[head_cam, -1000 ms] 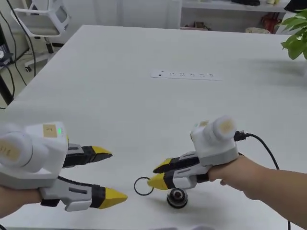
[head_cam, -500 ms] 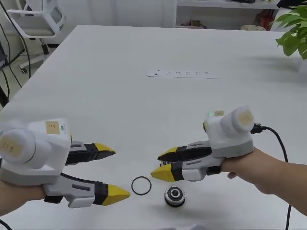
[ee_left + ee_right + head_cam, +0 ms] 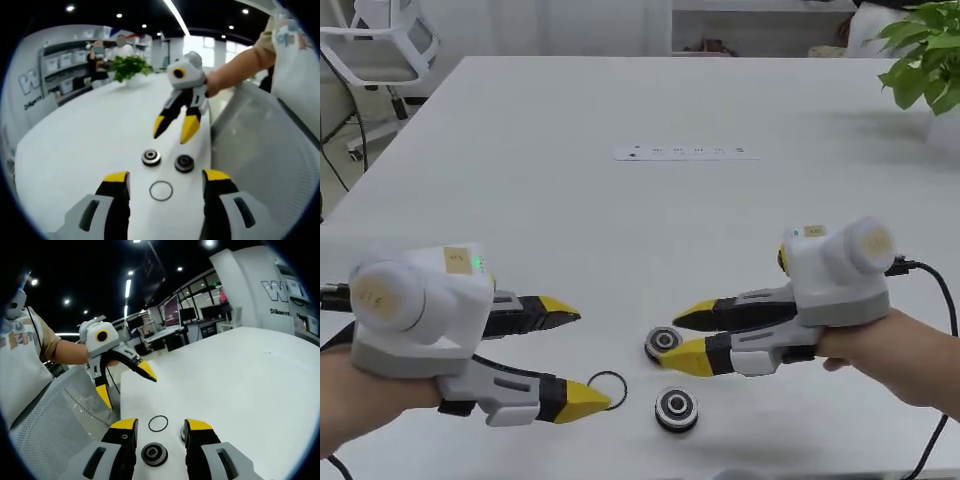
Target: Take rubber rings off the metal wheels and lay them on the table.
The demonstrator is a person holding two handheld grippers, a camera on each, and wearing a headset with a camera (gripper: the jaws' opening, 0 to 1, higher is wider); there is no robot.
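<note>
- Left gripper: a hand is holding it at the lower left of the head view. Its jaws are standing wide apart and gripping nothing.
- Right gripper: a hand is holding it at the right, with its tips pointing toward the left gripper. Its jaws are parted and empty.
- Rubber ring: it is lying flat on the white surface, off both wheels. In the head view the left gripper's lower jaw tip is covering part of it. In the left gripper view the ring is lying in the gap between that gripper's jaws.
- Far wheel: it is resting on the surface just beside the right gripper's lower jaw tip. Contact cannot be told.
- Near wheel: it is sitting closer to the person, near the far wheel but apart from it, to the right of the ring. In the right gripper view this wheel is showing between that gripper's jaws.
- Power strip: it is lying farther back on the surface, well apart from the work.
- Plant: it is standing at the far right corner.
</note>
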